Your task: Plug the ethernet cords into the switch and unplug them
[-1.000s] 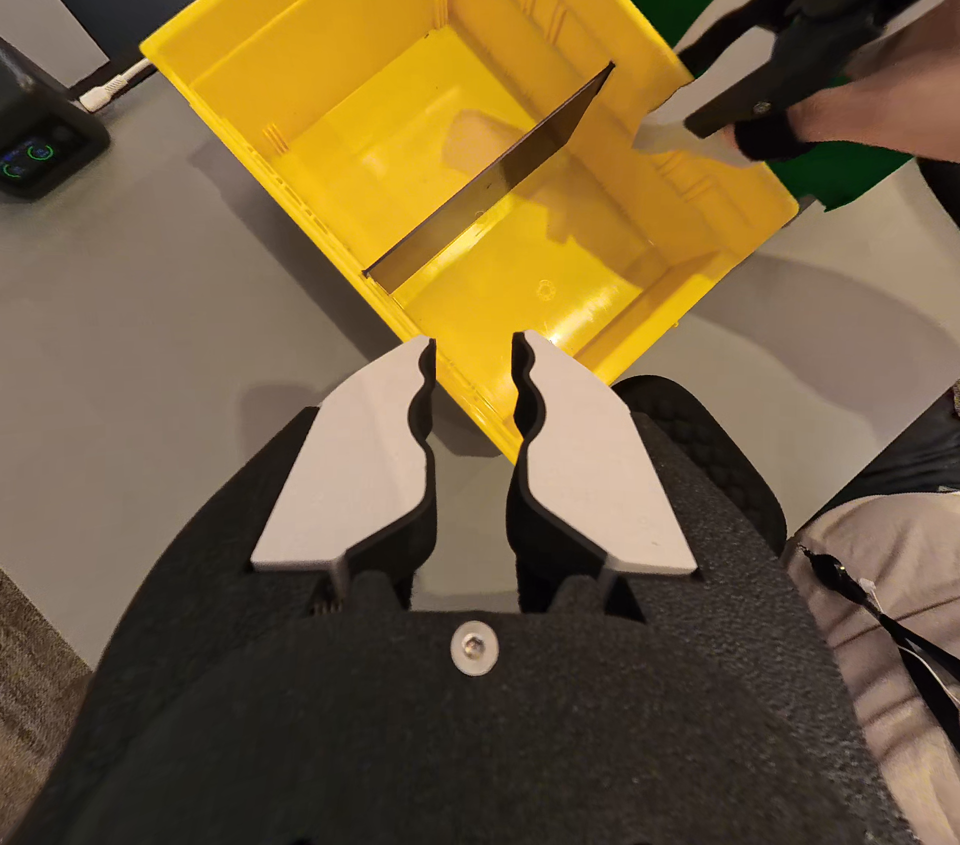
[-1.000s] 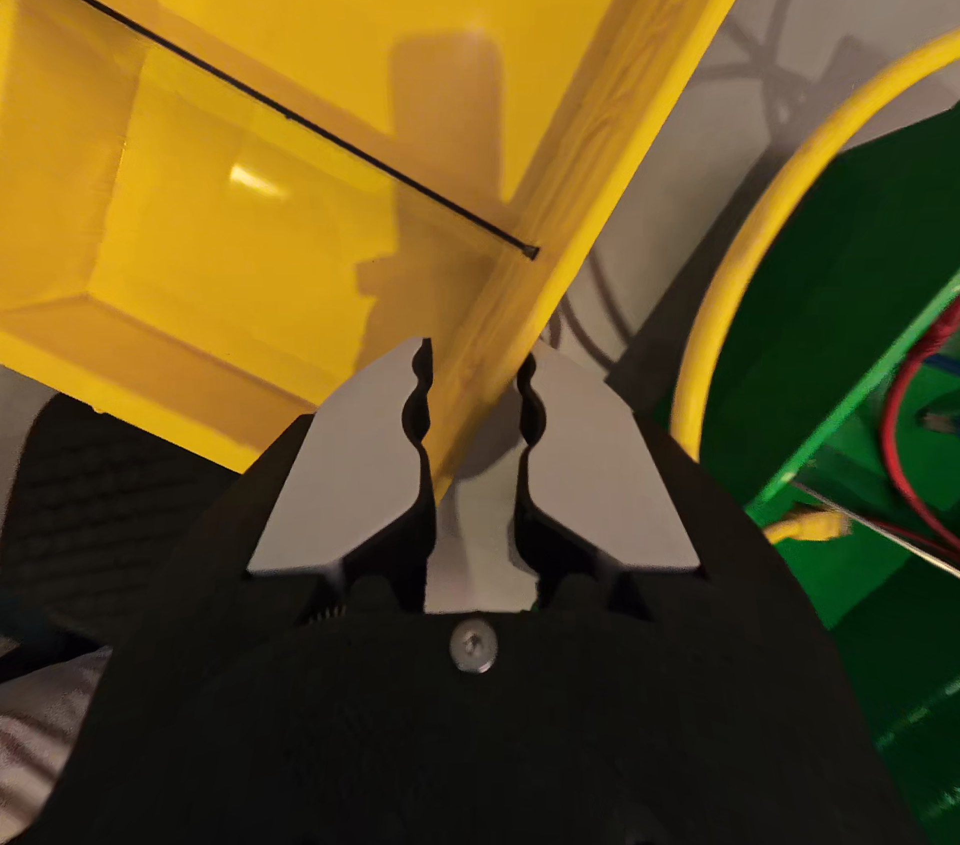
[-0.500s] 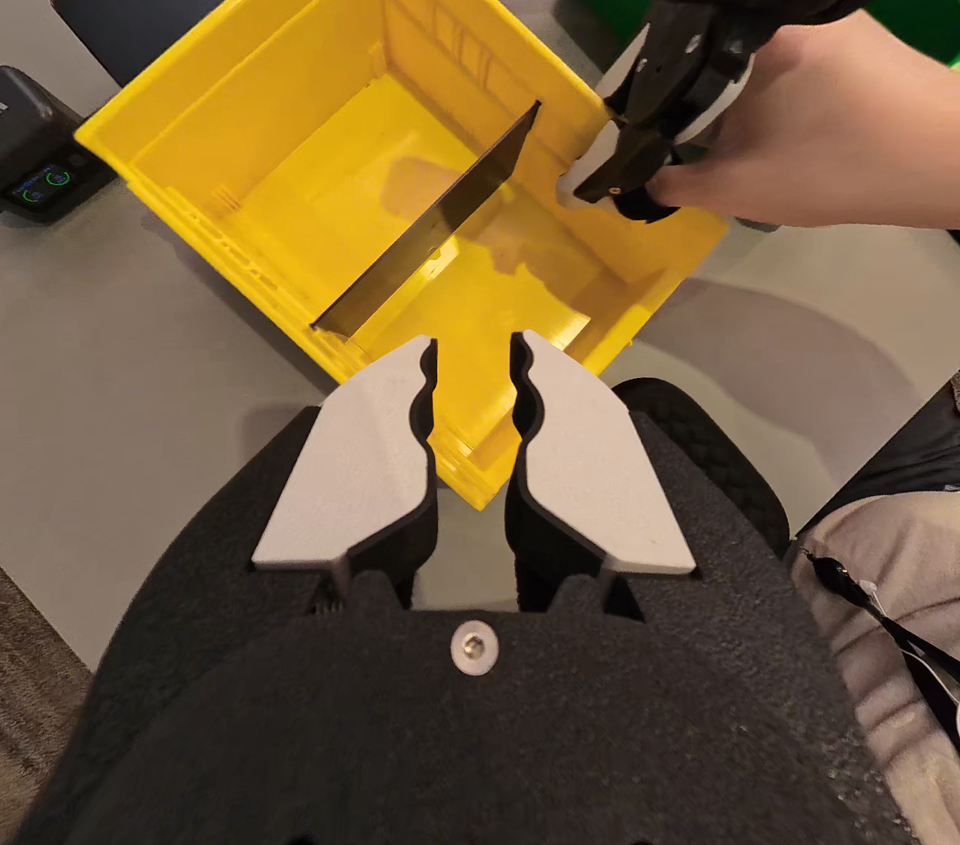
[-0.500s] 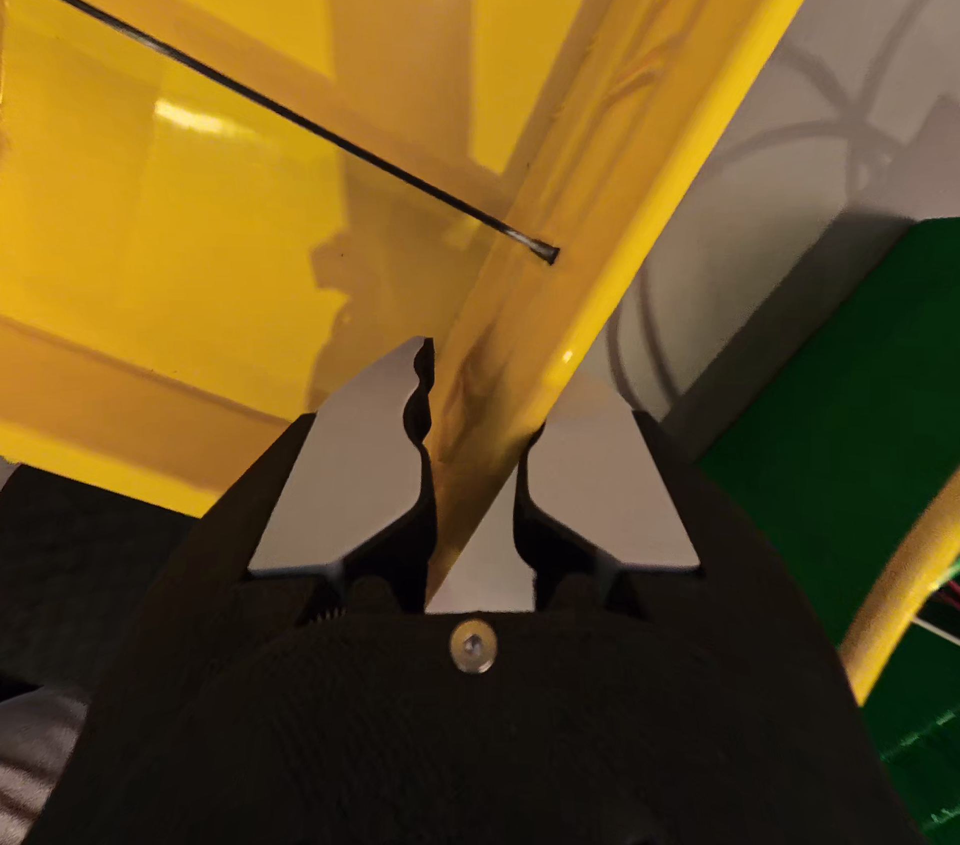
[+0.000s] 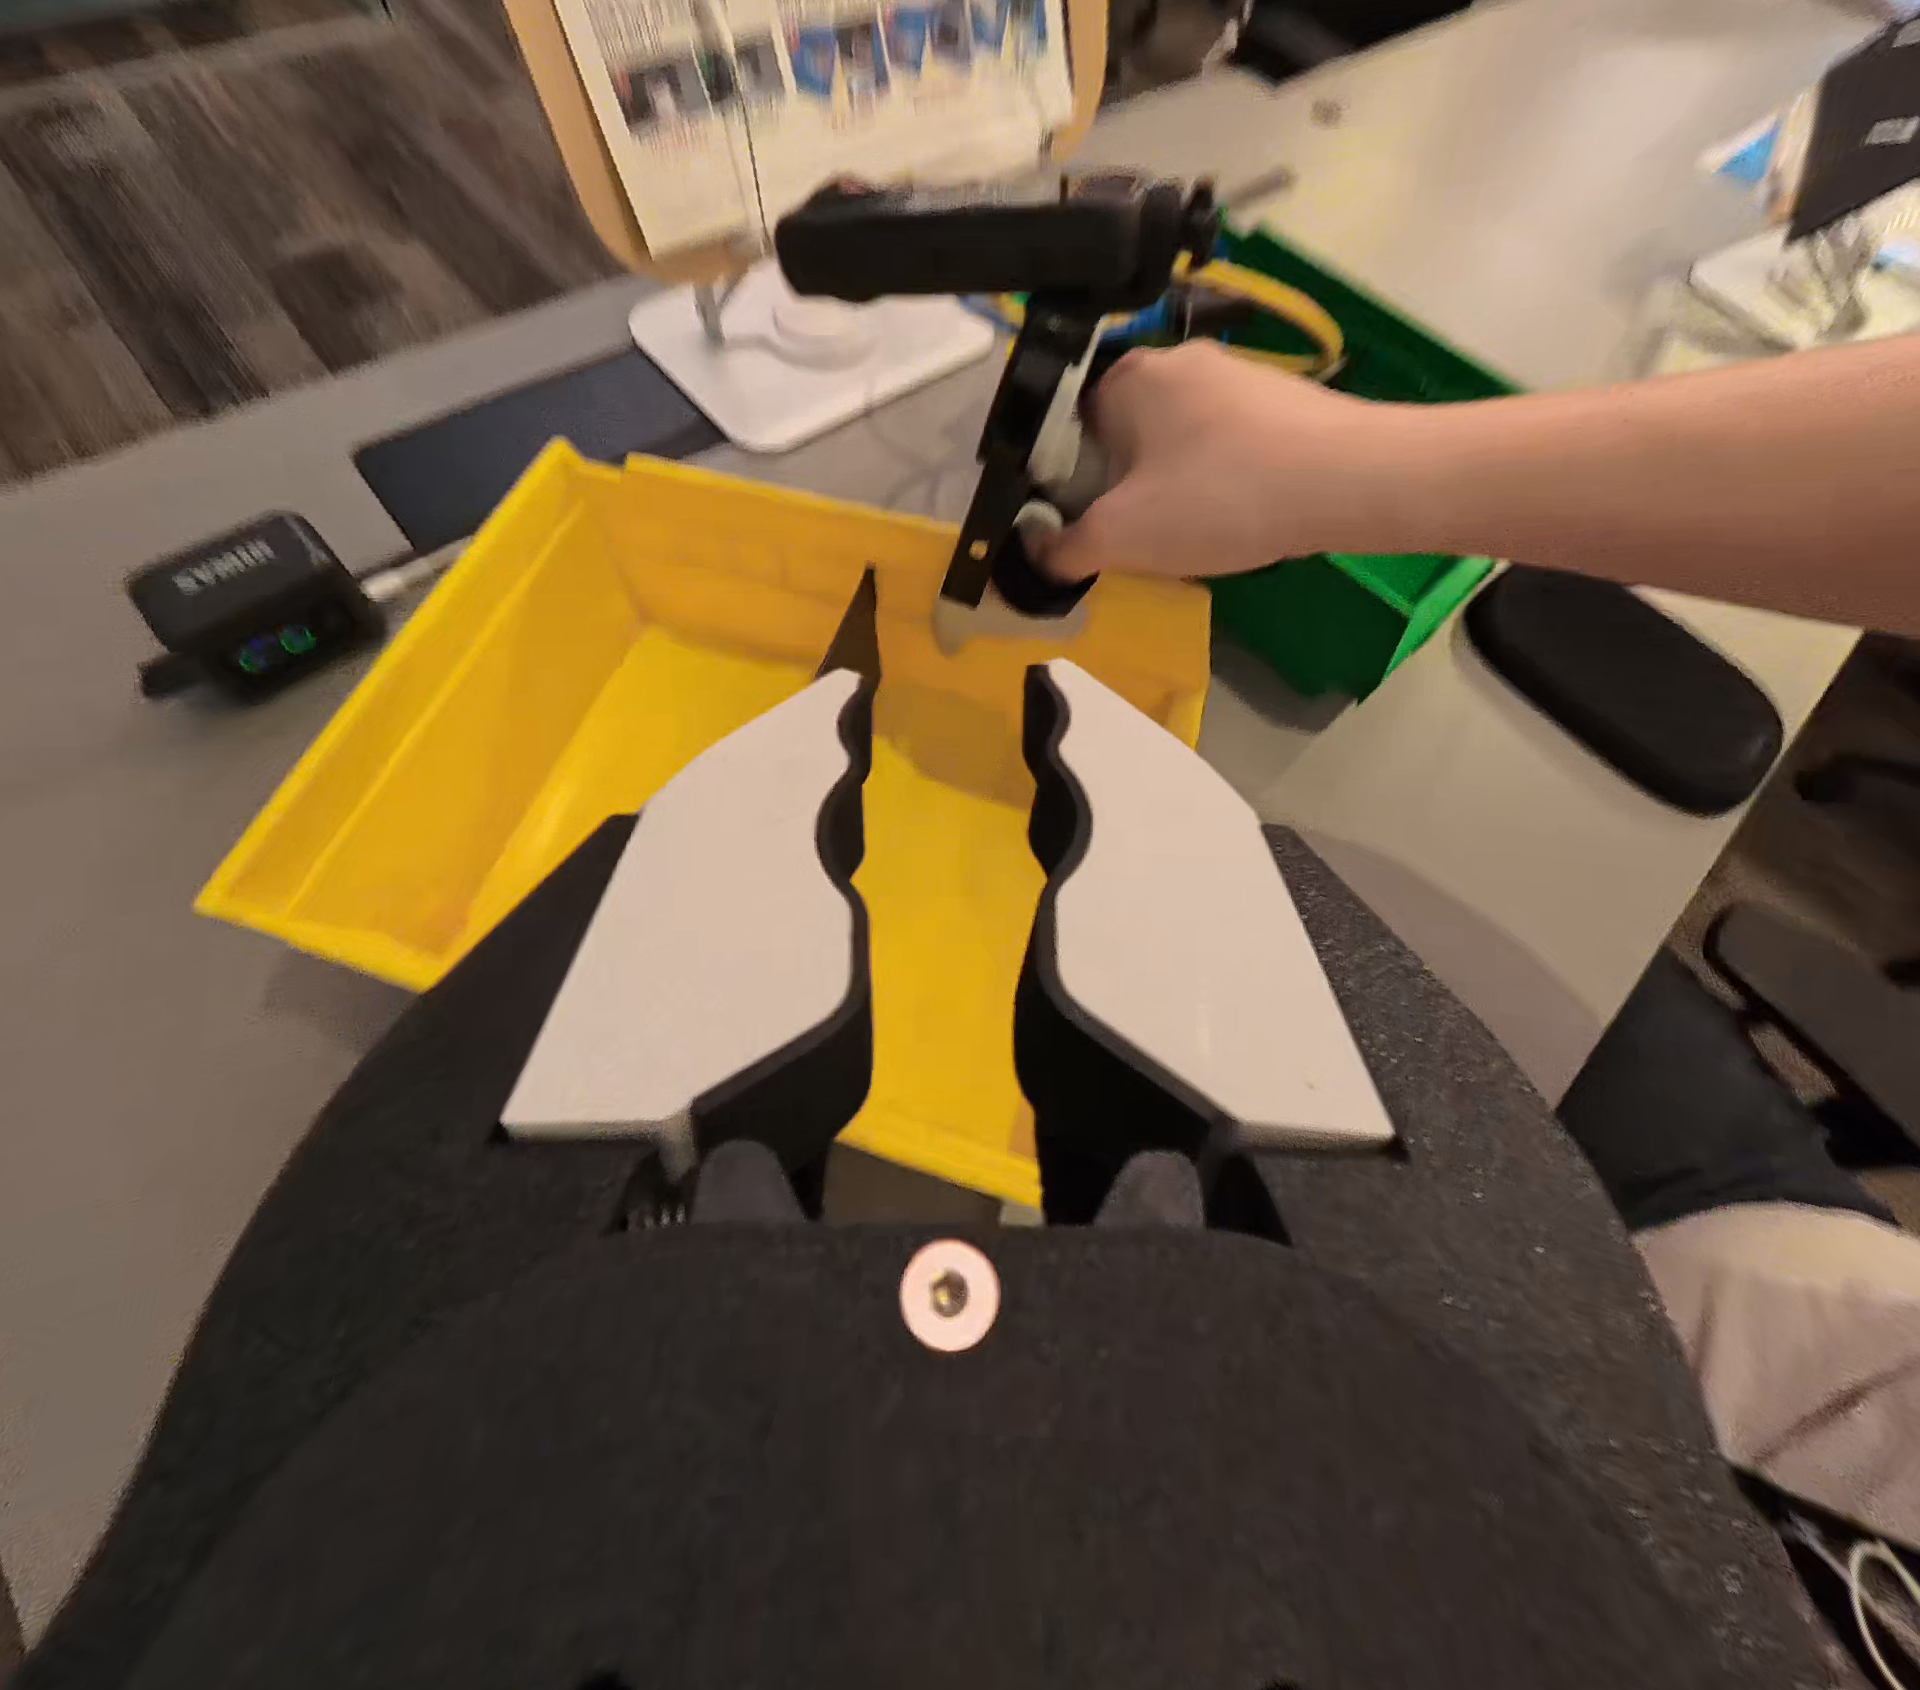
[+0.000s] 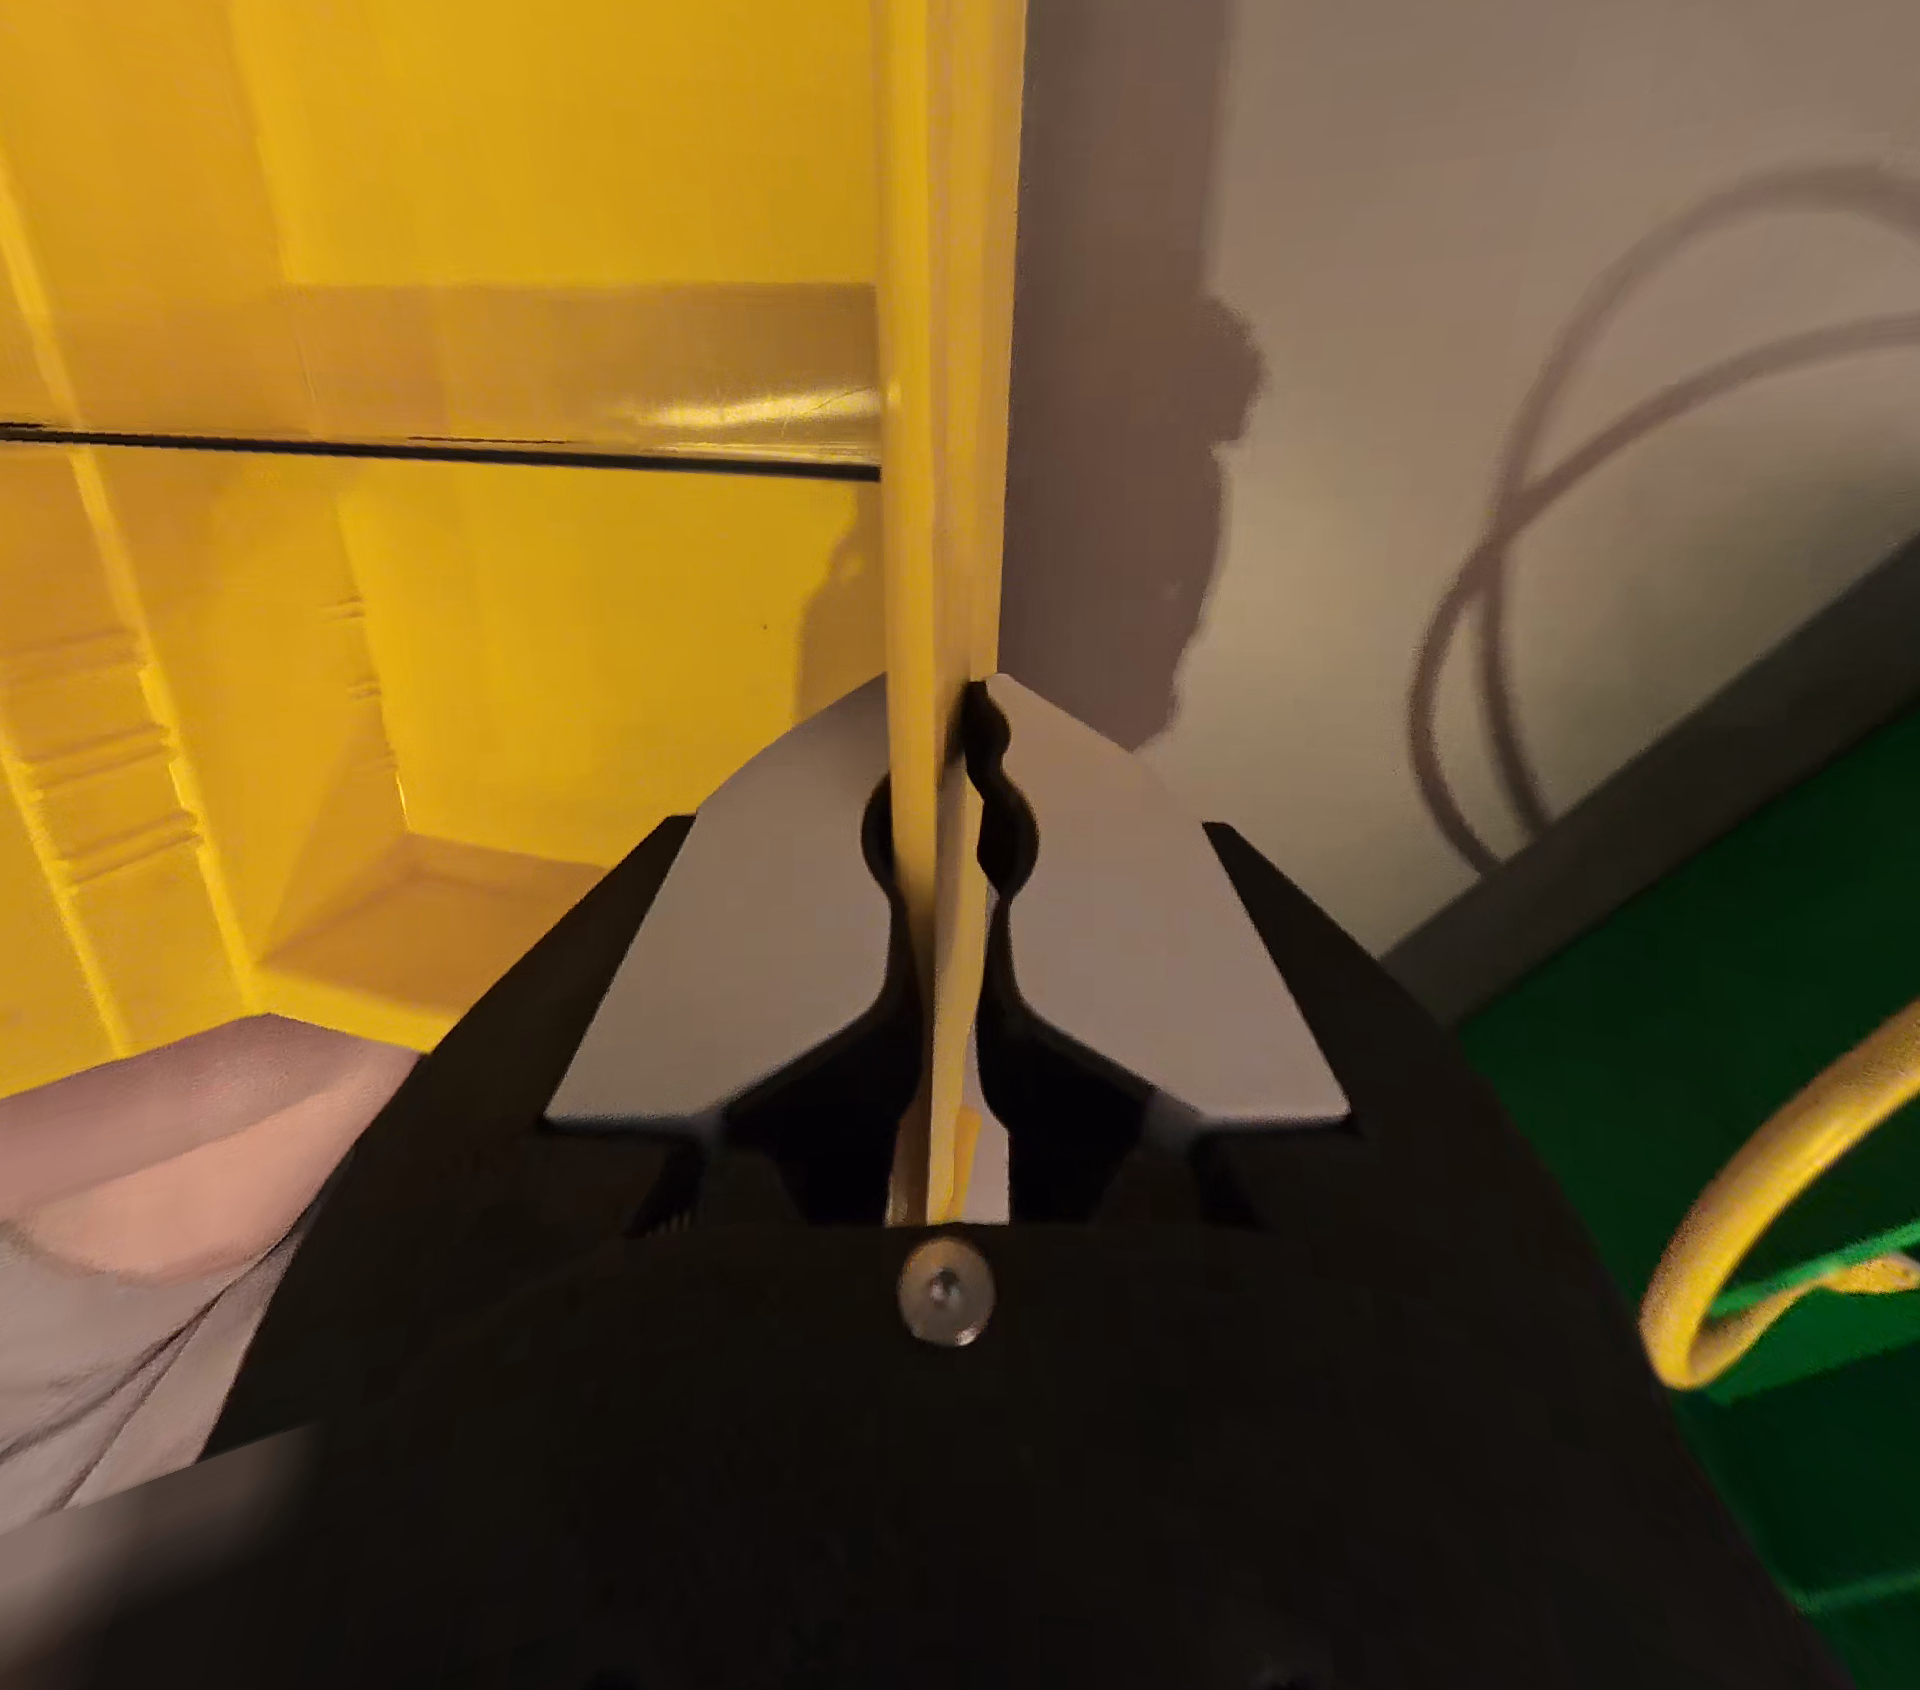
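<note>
An empty yellow bin (image 5: 436,767) with a thin dark divider (image 5: 857,632) sits on the grey table. My right gripper (image 6: 940,690) is shut on the bin's far wall (image 6: 951,290); it also shows in the left wrist view (image 5: 987,617), held by a hand. My left gripper (image 5: 945,684) is open and empty, its fingers over the bin's near right part. A yellow ethernet cord (image 6: 1756,1193) loops in a green bin (image 6: 1714,1069) to the right; the cord (image 5: 1273,295) and the green bin (image 5: 1340,601) also show in the left wrist view. No switch is in view.
A small black device (image 5: 249,591) with green lights lies left of the yellow bin. A dark pad (image 5: 520,435) and a framed board on a white stand (image 5: 810,352) are behind it. A black chair armrest (image 5: 1621,684) is at the right. A person's lap is at the lower right.
My right gripper has closed on the yellow bin's wall and the bin has turned and slid toward me. My left gripper has tilted up, and now hangs over the bin.
</note>
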